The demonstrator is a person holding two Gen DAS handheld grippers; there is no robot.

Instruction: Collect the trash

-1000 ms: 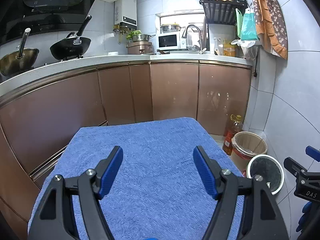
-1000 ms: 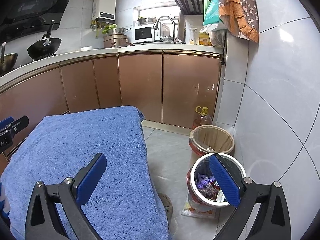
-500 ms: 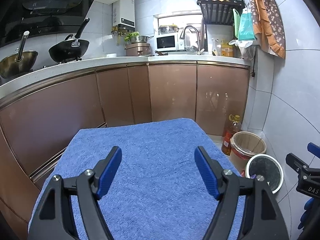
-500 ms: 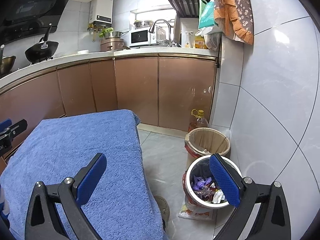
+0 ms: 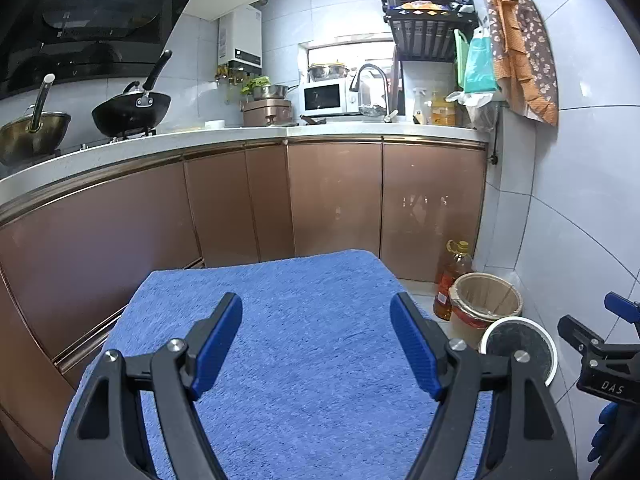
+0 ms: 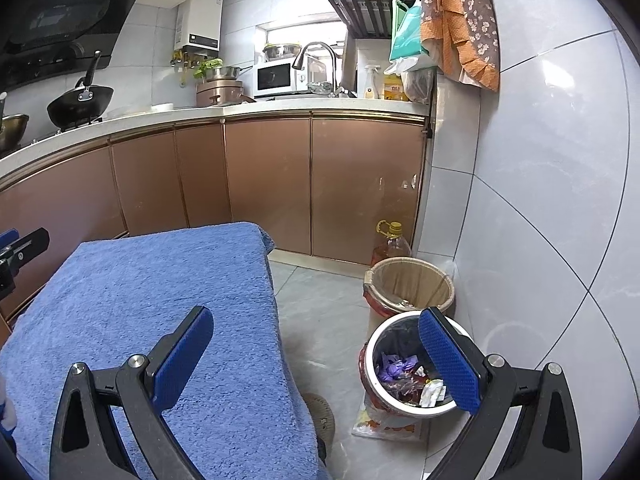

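Note:
My left gripper (image 5: 316, 340) is open and empty above a table covered with a blue towel (image 5: 304, 320). My right gripper (image 6: 316, 354) is open and empty, over the towel's right edge (image 6: 240, 280). On the floor to the right stands a white-rimmed trash bin (image 6: 374, 354) with purple and mixed wrappers (image 6: 404, 376) inside; it also shows in the left wrist view (image 5: 518, 346). No loose trash shows on the towel.
A brown-lined bin (image 6: 408, 280) and an oil bottle (image 6: 390, 240) stand behind the white bin by the tiled wall. Copper cabinets (image 5: 332, 200) and a counter with woks, microwave and sink run across the back. A plastic bag (image 6: 384, 420) lies under the bin.
Both views have tilted slightly upward and back; the bins appear lower and nearer in the right wrist view. Both grippers stayed open and empty.

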